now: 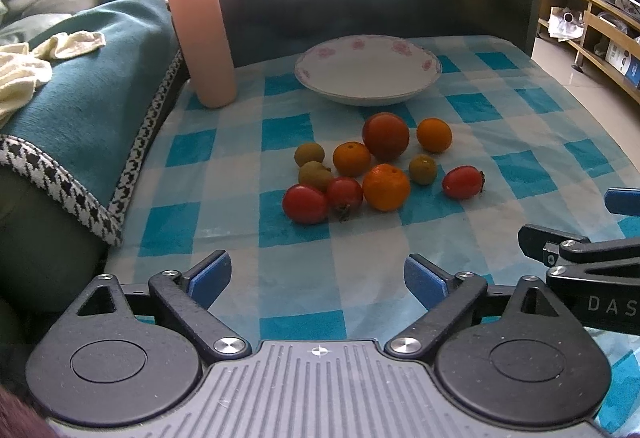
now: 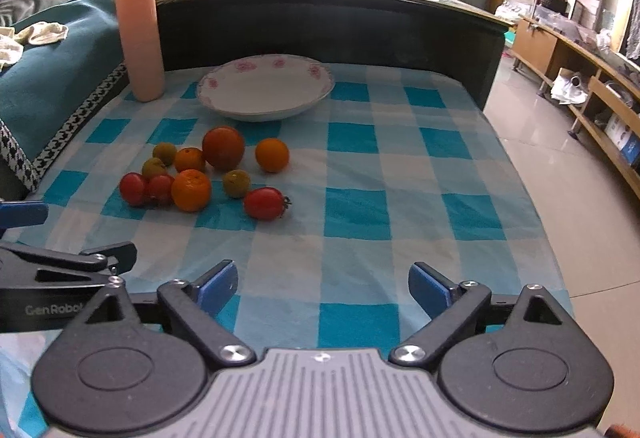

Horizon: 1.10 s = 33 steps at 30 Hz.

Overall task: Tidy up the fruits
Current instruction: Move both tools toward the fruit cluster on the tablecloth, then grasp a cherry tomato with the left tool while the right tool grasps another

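Several small fruits lie in a loose cluster on the blue checked tablecloth (image 1: 360,270): oranges (image 1: 386,187), red tomatoes (image 1: 305,204), a large dark red fruit (image 1: 385,136) and small greenish fruits (image 1: 309,154). One tomato (image 2: 264,203) lies a little apart on the right. A white floral plate (image 1: 368,69) stands empty behind them, also in the right wrist view (image 2: 265,87). My left gripper (image 1: 318,278) is open and empty, short of the cluster. My right gripper (image 2: 323,284) is open and empty, to the right of it.
A tall pink cylinder (image 1: 202,38) stands at the table's back left. A teal-covered sofa (image 1: 80,98) borders the left side. A dark cabinet (image 2: 328,26) stands behind the table. The table's right edge drops to a tiled floor (image 2: 560,166) with wooden shelves.
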Each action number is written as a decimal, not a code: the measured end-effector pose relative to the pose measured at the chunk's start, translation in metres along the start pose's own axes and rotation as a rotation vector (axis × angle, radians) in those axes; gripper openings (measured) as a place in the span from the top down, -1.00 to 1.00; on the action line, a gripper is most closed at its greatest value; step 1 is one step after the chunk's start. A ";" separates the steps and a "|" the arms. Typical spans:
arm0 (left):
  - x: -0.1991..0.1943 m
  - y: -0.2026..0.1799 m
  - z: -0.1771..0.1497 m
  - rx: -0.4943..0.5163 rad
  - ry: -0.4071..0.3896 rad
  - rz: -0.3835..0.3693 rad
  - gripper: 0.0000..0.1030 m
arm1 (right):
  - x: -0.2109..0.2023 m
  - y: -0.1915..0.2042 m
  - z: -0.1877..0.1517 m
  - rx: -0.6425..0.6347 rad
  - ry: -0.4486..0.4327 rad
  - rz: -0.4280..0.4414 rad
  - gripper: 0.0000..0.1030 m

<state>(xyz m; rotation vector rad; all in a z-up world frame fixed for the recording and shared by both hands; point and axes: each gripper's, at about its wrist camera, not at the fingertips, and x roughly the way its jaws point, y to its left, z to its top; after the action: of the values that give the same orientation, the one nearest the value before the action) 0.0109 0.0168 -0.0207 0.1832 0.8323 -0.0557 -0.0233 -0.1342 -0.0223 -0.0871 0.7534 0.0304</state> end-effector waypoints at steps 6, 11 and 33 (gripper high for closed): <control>0.007 0.006 0.005 0.011 -0.007 0.004 -0.84 | 0.006 0.005 0.007 -0.017 -0.002 0.029 -0.97; 0.015 0.016 0.011 -0.002 -0.005 -0.039 -0.84 | 0.013 0.010 0.015 -0.045 -0.002 0.066 -0.94; 0.071 0.024 0.039 0.187 0.094 -0.164 -0.71 | 0.064 0.014 0.057 -0.297 0.019 0.239 -0.91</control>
<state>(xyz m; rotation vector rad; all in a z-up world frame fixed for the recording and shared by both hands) 0.0901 0.0343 -0.0445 0.2950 0.9349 -0.2818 0.0614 -0.1158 -0.0259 -0.2798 0.7715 0.3703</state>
